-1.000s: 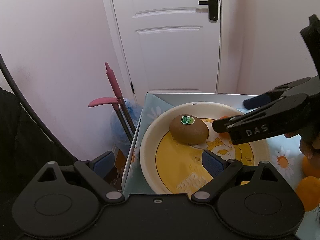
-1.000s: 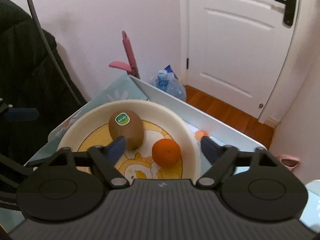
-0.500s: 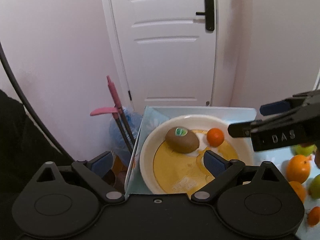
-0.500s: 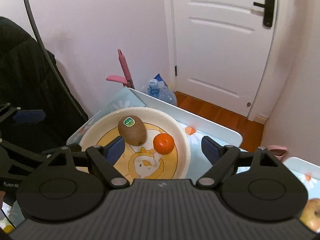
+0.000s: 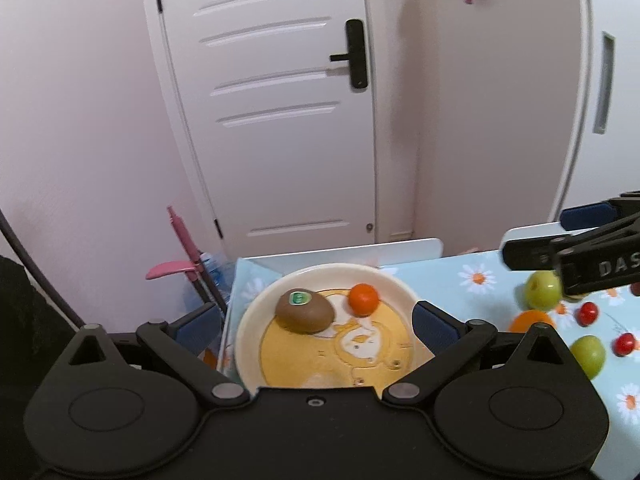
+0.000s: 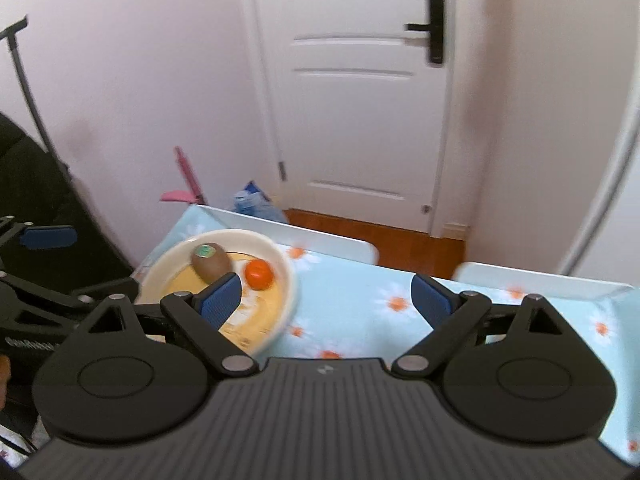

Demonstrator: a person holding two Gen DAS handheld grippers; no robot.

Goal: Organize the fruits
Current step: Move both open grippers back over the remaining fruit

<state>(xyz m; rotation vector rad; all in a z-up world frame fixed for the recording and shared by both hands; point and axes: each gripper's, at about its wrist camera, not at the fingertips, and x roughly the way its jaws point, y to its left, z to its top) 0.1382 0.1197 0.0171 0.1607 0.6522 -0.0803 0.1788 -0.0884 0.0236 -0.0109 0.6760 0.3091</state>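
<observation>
I have a kiwi (image 5: 304, 312) and a small orange (image 5: 363, 299) in the bowl (image 5: 400, 286) ahead of my left gripper (image 5: 316, 322), both grippers opening empty, right gripper (image 6: 326, 298) too, while loose fruit (image 5: 543, 291) waits right.

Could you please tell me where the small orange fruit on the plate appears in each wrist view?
Left wrist: small orange fruit sits centre frame, on the plate's far side, right of the kiwi.
Right wrist: small orange fruit sits left of centre, again right of the kiwi.
Shared landmark: the cream plate.
</observation>
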